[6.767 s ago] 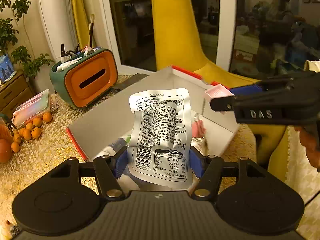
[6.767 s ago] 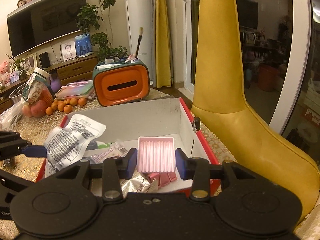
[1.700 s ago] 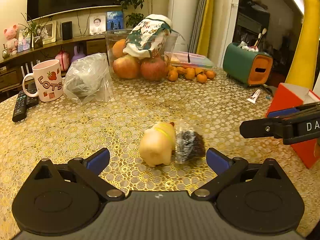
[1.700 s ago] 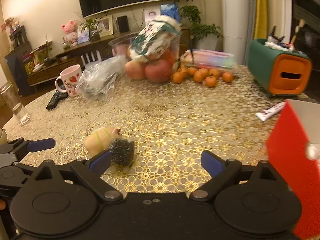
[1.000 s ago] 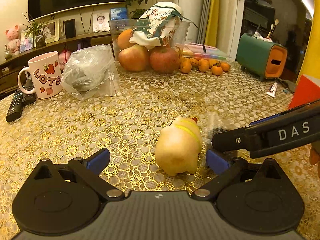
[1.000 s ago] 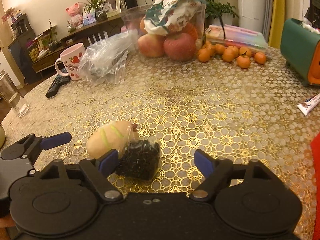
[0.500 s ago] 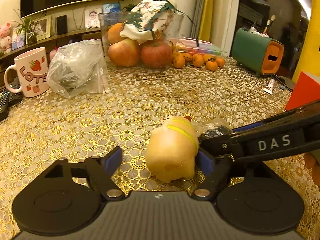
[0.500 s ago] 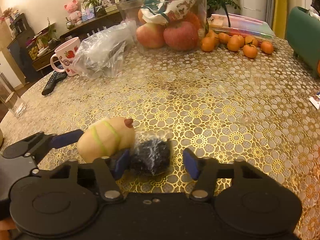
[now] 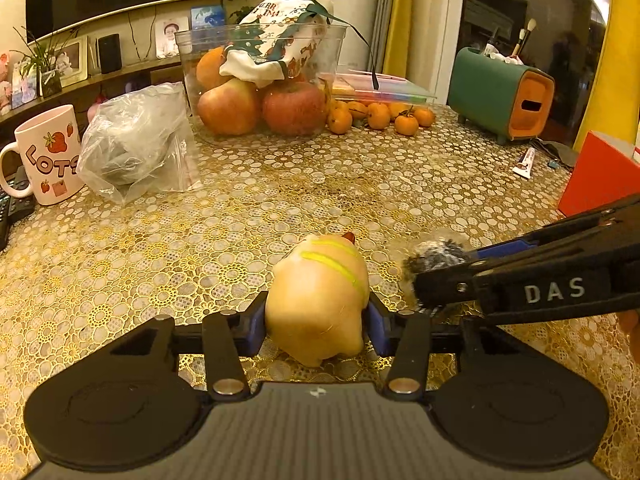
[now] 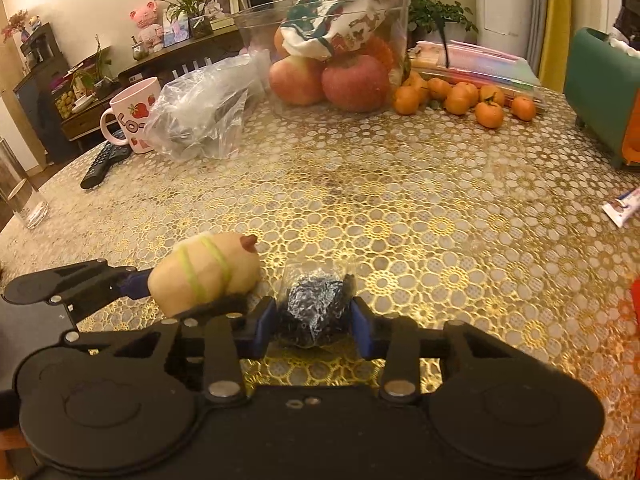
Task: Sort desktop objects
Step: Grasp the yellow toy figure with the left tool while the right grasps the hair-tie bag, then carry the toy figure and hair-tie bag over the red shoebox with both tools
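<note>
Both grabs look done at this point, so this reads as the pick-up step for two items at once. The left gripper (image 9: 316, 326) has its blue pads pressed on either side of the cream-coloured squishy pig toy with lime-green stripes (image 9: 318, 300), which sits low on the gold floral lace tablecloth (image 9: 240, 208), maybe just touching it. Right beside it, the right gripper (image 10: 313, 326) is clamped around the small dark scrubby bundle in a clear crinkly wrapper (image 10: 314, 312), also down at table level.

The next move is probably lifting both and carrying them over to the red cardboard box (image 9: 600, 176) at the far right edge of the table. The two tools are nearly touching, so they'd want to rise straight up without bumping each other. The pig looks soft, so it could squirm out, and the wrapper looks slippery too
</note>
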The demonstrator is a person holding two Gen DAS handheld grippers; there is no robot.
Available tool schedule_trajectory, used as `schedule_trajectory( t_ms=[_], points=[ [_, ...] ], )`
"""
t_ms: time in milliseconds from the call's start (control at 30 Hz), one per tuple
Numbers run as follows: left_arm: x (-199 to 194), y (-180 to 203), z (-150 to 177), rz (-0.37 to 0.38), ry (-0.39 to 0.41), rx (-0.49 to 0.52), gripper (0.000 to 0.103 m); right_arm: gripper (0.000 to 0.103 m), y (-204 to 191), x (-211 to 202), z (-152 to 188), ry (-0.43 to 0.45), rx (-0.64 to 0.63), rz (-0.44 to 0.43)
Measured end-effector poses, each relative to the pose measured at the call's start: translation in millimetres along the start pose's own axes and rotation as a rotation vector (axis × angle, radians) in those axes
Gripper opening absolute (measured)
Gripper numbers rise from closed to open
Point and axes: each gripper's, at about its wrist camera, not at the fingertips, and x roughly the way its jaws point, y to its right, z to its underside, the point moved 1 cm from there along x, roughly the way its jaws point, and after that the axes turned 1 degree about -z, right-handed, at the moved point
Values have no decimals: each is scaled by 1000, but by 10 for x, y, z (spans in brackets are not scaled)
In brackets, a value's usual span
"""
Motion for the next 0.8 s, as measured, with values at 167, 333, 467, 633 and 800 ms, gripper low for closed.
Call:
schedule_trajectory(
  t_ms=[167,333,467,633,800],
  points=[
    [-65,69,-33,5,-3,-2,47,38,92,-123,69,5,17,17],
    [-198,216,-66,17,2,14,47,38,187,-304,111,23,42,21],
    [-338,376,-88,29,9,34,47,38,244,-496,153,43,53,17],
    [-527,585,-139,52,23,48,47,38,301,-778,209,67,61,19],
    [-742,825,-182,76,40,67,47,38,363,-1101,284,102,73,12]
  ],
)
